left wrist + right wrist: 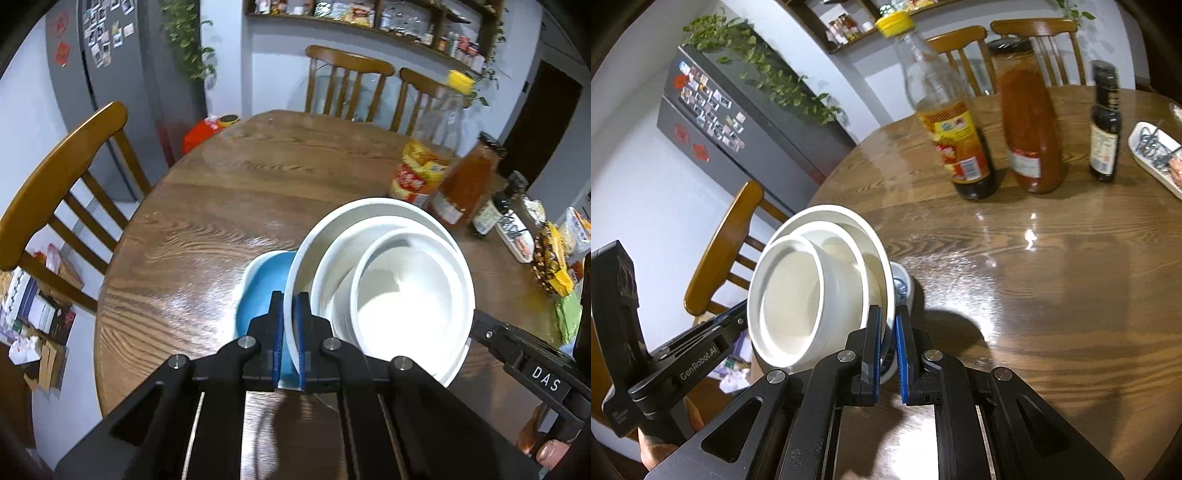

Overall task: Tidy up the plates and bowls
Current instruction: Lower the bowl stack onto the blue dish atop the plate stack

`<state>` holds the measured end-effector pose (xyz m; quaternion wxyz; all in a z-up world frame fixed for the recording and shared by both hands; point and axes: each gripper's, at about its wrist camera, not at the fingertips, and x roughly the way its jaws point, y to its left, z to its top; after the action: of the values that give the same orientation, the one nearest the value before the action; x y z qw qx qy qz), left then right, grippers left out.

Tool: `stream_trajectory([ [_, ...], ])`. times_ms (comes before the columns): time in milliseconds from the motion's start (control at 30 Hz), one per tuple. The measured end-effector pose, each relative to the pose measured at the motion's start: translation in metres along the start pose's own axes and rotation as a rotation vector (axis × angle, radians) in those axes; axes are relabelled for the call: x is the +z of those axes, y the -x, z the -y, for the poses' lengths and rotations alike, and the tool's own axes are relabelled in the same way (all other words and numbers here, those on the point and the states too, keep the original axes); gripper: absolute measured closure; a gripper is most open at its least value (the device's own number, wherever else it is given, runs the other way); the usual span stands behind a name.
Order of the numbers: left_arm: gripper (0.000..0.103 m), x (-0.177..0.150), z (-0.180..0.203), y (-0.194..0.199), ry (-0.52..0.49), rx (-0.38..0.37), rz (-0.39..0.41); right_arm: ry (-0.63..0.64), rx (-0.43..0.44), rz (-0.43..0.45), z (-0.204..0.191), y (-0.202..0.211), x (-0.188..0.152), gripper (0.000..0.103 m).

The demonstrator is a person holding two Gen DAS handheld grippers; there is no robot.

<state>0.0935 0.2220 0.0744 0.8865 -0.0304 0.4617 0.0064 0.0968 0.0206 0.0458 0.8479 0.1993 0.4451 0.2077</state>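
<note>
A round, glossy wooden dining table fills both views, with slatted wooden chairs around it, a grey fridge behind, and three tall sauce bottles standing well apart from the work. The stack of white ceramic dishes, a wide plate carrying two nested bowls, is held tilted off the tabletop from both sides: the left gripper has its blue pads clamped on the plate's near rim, and the right gripper pinches the opposite edge the same way. Beneath the stack sits a light blue bowl on the table; its blue-patterned outside peeks out in the right wrist view. The step in hand looks like lowering the stack onto that bowl. Doing it well probably means levelling the plate first so the inner bowls don't slide, centring it over the blue bowl, and letting go only once it rests flat.
</note>
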Motion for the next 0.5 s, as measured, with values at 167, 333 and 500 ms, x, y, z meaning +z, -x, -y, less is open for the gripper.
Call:
stream_trajectory([
  [167, 0.100, -0.003, -0.020, -0.021, 0.027, 0.035, -0.059, -0.020, 0.010, -0.067, -0.004, -0.032, -0.003, 0.092],
  [333, 0.100, -0.004, -0.031, -0.048, 0.050, 0.062, -0.147, -0.033, -0.017, -0.135, -0.004, -0.061, -0.010, 0.092],
  [500, 0.099, 0.002, -0.020, -0.065, -0.001, 0.044, -0.188, -0.039, -0.076, -0.130, 0.000, -0.062, -0.006, 0.092],
])
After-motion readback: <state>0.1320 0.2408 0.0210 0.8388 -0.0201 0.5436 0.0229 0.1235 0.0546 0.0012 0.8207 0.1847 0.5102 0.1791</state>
